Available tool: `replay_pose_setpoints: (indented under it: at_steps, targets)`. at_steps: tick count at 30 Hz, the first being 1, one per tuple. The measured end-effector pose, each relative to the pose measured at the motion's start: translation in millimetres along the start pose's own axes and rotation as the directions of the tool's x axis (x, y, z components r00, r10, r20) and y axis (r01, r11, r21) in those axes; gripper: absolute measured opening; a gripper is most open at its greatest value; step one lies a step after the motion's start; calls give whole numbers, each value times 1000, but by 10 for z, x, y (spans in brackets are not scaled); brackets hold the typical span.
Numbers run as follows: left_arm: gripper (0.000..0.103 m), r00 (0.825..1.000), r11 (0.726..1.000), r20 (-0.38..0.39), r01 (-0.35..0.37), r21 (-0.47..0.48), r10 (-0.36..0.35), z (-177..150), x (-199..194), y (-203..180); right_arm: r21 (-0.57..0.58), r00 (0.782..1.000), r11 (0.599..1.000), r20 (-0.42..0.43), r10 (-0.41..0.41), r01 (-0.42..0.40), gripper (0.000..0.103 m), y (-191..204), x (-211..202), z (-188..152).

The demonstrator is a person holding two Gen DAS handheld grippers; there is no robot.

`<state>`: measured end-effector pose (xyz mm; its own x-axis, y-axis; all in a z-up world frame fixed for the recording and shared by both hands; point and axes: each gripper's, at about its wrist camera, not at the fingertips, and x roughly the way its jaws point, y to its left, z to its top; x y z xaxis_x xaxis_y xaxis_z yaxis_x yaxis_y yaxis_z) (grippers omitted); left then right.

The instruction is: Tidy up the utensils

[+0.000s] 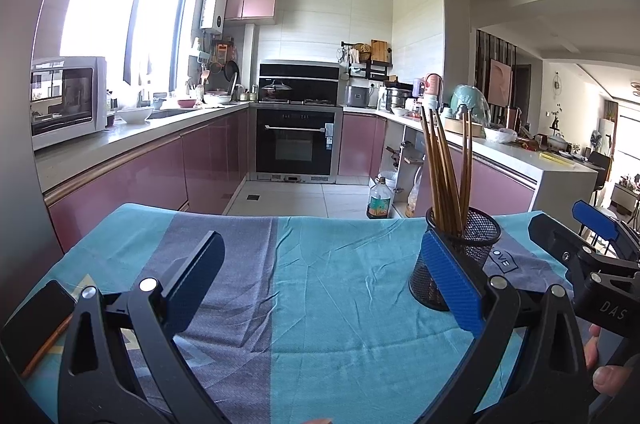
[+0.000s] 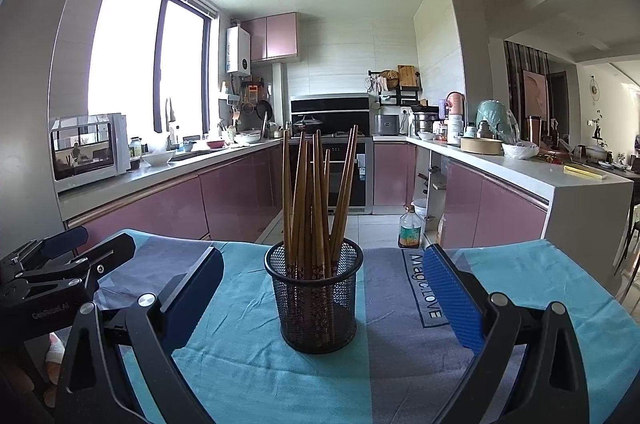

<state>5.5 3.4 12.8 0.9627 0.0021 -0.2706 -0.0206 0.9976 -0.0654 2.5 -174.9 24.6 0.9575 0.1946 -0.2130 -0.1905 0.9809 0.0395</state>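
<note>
A black mesh holder (image 2: 316, 298) stands upright on the blue and grey cloth (image 2: 248, 364), with several brown chopsticks (image 2: 316, 200) standing in it. My right gripper (image 2: 324, 288) is open and empty, its fingers on either side of the holder and apart from it. My left gripper (image 1: 324, 276) is open and empty over the cloth. In the left wrist view the holder (image 1: 460, 252) stands just behind the right finger (image 1: 448, 280), with the chopsticks (image 1: 448, 168) rising above it. The right gripper shows at that view's right edge (image 1: 592, 244).
A dark phone (image 1: 36, 320) and a brown stick (image 1: 48, 348) lie on the cloth at the left. Beyond the table's far edge are kitchen counters (image 2: 160, 172), an oven (image 1: 296, 144) and an oil bottle (image 2: 410, 228) on the floor.
</note>
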Motion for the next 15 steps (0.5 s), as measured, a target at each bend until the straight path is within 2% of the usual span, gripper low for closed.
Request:
replay_pose_setpoints:
  at_steps: [15]
  targets:
    - [97,1000,1000,-7,-5,-1,5,-62,10,-16,-14,1000,1000,-2,0,0,96,55,11,19]
